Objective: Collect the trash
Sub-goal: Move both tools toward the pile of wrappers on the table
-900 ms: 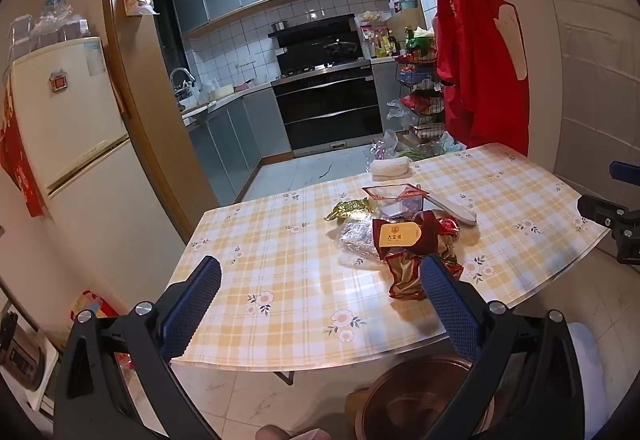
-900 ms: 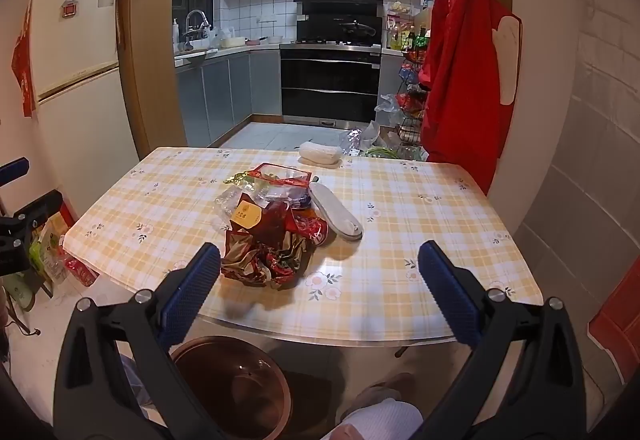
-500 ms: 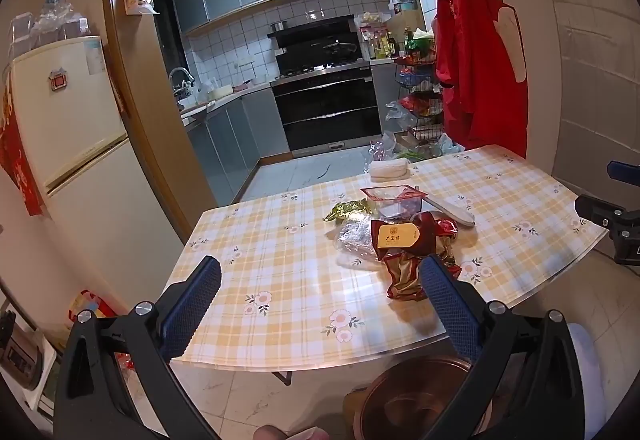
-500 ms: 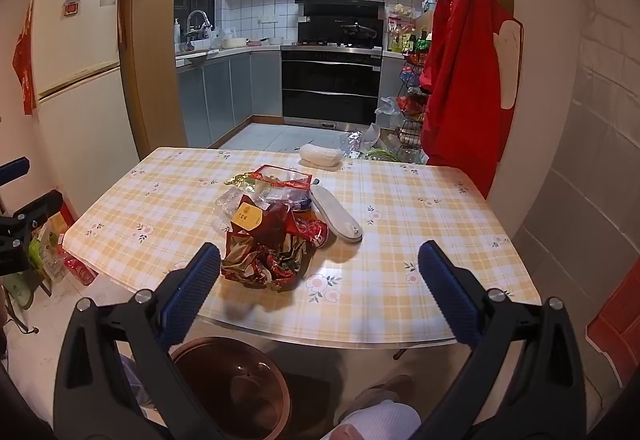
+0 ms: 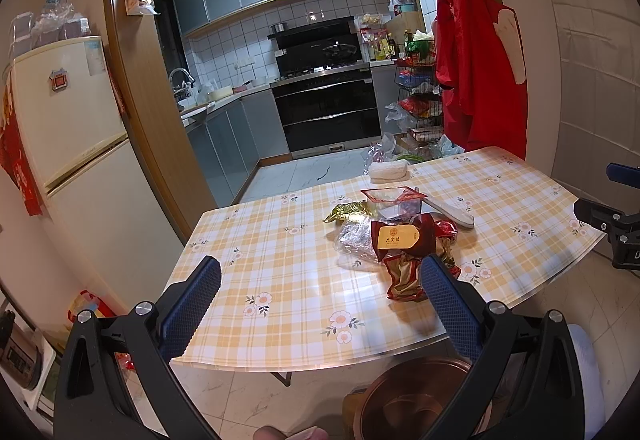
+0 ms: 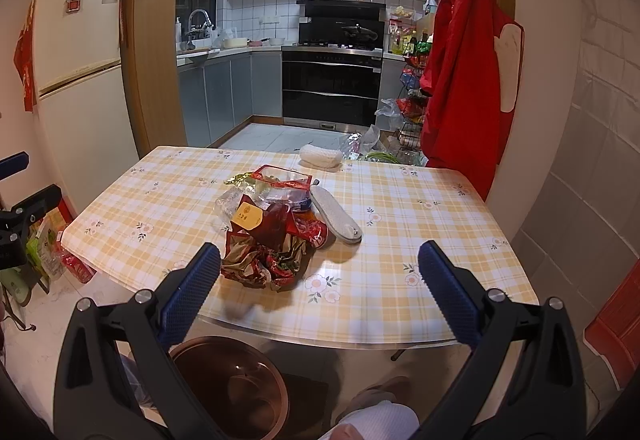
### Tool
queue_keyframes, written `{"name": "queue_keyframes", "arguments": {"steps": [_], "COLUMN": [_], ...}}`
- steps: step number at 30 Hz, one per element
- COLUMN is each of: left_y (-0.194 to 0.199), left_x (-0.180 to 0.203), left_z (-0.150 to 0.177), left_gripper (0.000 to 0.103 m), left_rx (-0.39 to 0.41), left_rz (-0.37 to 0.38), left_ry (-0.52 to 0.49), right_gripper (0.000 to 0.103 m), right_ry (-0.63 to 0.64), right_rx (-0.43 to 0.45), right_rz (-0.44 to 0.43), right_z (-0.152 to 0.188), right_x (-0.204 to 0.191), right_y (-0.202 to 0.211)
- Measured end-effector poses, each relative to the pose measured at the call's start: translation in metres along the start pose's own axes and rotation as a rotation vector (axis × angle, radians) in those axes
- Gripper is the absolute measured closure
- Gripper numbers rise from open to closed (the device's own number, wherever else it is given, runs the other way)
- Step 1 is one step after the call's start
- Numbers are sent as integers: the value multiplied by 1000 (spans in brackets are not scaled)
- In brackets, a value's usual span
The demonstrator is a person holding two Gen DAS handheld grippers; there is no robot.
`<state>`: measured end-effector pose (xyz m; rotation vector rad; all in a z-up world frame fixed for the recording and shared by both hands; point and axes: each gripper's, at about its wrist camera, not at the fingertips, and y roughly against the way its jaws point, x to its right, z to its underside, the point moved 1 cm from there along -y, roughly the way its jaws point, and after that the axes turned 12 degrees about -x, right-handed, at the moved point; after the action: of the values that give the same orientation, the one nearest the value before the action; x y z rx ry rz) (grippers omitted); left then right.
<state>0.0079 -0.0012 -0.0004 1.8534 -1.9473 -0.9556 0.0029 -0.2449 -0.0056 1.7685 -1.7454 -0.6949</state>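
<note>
A heap of trash lies mid-table: a crumpled red and gold wrapper [image 5: 404, 268] [image 6: 264, 260], a dark red packet with a yellow label [image 5: 400, 238] [image 6: 260, 217], clear crinkled plastic [image 5: 354, 240] [image 6: 230, 201], a gold foil scrap [image 5: 346, 208] and a red-rimmed clear pouch [image 5: 390, 195] [image 6: 282, 175]. A copper-coloured bin [image 5: 416, 400] [image 6: 230, 384] stands on the floor below the table's near edge. My left gripper [image 5: 320, 280] is open, empty, held short of the heap. My right gripper [image 6: 320, 268] is open and empty too, the wrapper just past its left finger.
The checked, flowered tablecloth [image 5: 280, 260] [image 6: 400, 240] covers the table. A grey-white oblong case [image 5: 448, 209] [image 6: 336, 213] lies beside the heap, a folded white cloth [image 5: 388, 171] [image 6: 320, 155] at the far edge. A person's knee [image 6: 376, 420] shows below. Fridge left, red apron right.
Both views have crept slightly closer to the table; the trash heap looks a little nearer. Both grippers stay wide open and empty.
</note>
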Motion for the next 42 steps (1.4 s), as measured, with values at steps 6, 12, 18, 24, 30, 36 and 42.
{"name": "queue_keyframes", "arguments": {"steps": [6,12,18,24,30,36,42], "left_y": [0,-1,-1,0,1,2,2], "left_x": [0,0,0,2,3,5,5], "left_z": [0,1,0,2,2,1,1], "left_gripper": [5,5,5,5,5,5,5], "left_rx": [0,0,0,0,-1,-2,-2], "left_rz": [0,0,1,2,3,3,4], "left_ry": [1,3,4,4,4,9,10], "right_gripper": [6,6,6,6,6,6,6], "right_ry": [2,4,4,7,6,7,8], "right_rx": [1,1,1,1,-1,-1,-1], "right_rz": [2,3,4,6,8,9,10], "right_z": [0,0,0,1,4,3,4], "right_x": [-1,-1,-1,-2,-5,-1,-2], "right_y": [0,1,1,1,-3,1,0]}}
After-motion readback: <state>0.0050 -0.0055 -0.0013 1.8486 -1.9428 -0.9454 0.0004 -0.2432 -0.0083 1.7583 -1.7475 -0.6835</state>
